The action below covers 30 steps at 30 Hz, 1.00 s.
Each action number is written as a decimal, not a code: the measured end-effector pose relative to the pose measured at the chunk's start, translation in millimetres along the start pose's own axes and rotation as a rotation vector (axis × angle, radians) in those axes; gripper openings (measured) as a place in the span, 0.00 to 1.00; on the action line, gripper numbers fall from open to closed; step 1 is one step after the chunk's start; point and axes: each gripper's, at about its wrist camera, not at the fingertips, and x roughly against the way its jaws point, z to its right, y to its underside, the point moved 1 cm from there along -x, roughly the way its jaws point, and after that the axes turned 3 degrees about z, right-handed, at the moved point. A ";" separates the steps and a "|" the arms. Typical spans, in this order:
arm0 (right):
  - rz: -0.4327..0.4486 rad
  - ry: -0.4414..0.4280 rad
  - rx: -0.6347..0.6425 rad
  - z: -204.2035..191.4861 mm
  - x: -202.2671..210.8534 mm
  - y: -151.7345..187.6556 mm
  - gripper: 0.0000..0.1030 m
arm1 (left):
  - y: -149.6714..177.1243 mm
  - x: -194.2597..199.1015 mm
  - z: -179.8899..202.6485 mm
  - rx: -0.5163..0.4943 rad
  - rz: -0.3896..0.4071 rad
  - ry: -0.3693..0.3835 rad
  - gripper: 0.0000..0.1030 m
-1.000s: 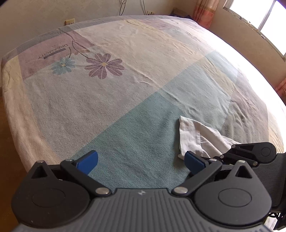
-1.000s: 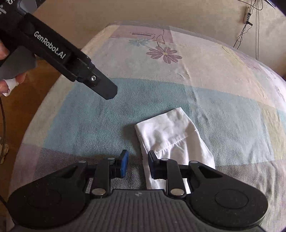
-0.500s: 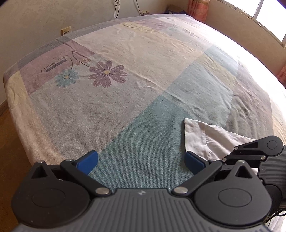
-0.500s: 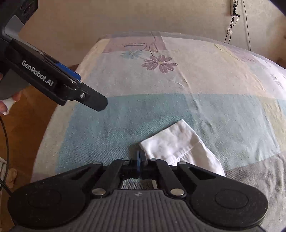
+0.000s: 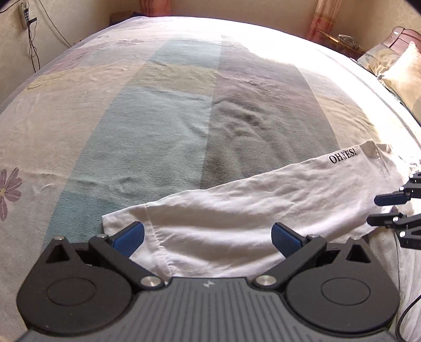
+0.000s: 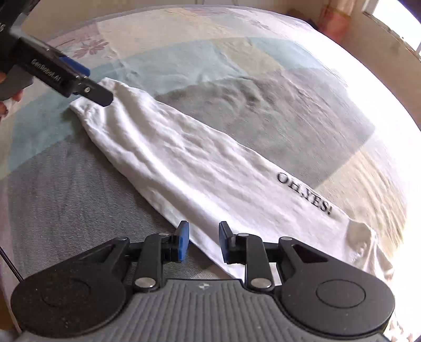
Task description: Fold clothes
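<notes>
Across the bed (image 5: 158,126), the white garment (image 5: 250,200) is lying as a long narrow band, its long axis running between your two claws: your left claw (image 5: 208,236) is hovering spread wide over the hemmed end, while your right claw (image 6: 202,236) is hanging part-open, gripping nothing, at the near edge toward the end printed "OH,YES!" (image 6: 305,193). The cloth is looking thin, limp and creased, already doubled lengthwise.

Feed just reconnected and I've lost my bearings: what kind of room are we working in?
Most likely a bedroom: the white garment lies on a big bed with a patchwork flowered sheet, a pillow sits at its far corner, and curtains hang behind.
</notes>
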 end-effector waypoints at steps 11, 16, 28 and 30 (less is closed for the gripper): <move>0.028 -0.047 -0.186 -42.2 -31.8 -12.4 0.61 | 39.2 4.1 -56.4 0.096 -0.189 -0.171 0.99; 0.075 -0.244 -0.121 -68.8 -19.8 -27.7 0.70 | 19.0 20.3 -55.8 0.092 -0.135 -0.157 0.99; 0.054 0.123 -0.212 32.0 -14.1 7.8 0.71 | 1.6 -39.8 19.3 -0.082 -0.023 -0.026 1.00; 0.060 0.118 -0.226 38.7 -16.7 11.0 0.72 | 5.9 -37.3 2.4 -0.024 0.007 -0.063 1.00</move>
